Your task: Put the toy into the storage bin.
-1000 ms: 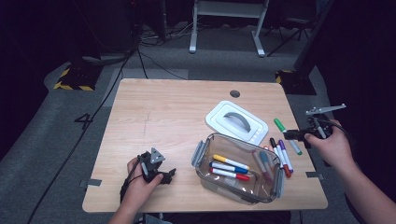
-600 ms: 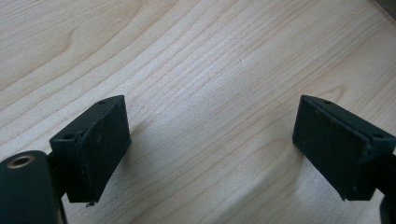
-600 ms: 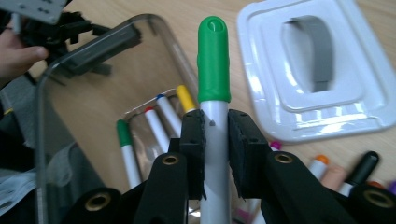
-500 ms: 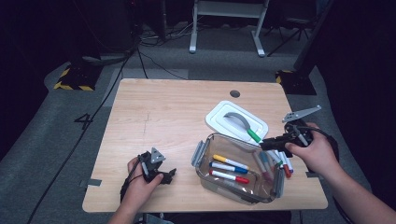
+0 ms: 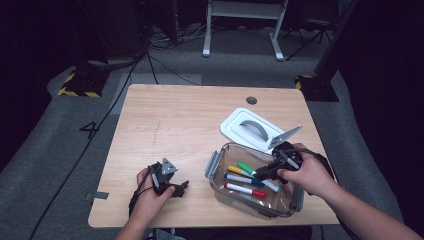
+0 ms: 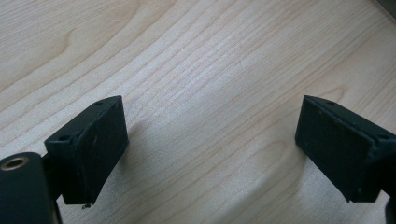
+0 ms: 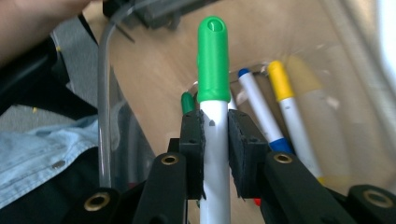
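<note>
The pale wooden worktop (image 5: 190, 125) is carrying everything, with a white rectangular lid with a grey arched handle (image 5: 248, 129) lying flat toward its far right side. Just in front of that lid, a clear plastic rectangular container with grey side clips (image 5: 218, 167) is sitting near the worktop's front right edge. Inside the container, 1 yellow-capped, 1 blue-capped and 1 red-capped marker are lying side by side on the floor of it; in the right gripper view the blue-capped marker (image 7: 257, 109) and the yellow-capped marker (image 7: 287, 105) are showing just beyond the jaws.

The right hand-held gripper (image 5: 265, 172) is hovering over the open container, its 2 jaws pressing on the white barrel of a green-capped marker (image 7: 214, 93), which is pointing away from the camera with its cap out past the pads. In the high view this green-capped marker (image 5: 246, 168) is sitting over the container's middle, above the other markers.

The left hand-held gripper (image 5: 172, 187) is resting low over the bare worktop near the front left, well apart from the container. Its jaws are standing wide apart with nothing between them, having just been opening.
</note>
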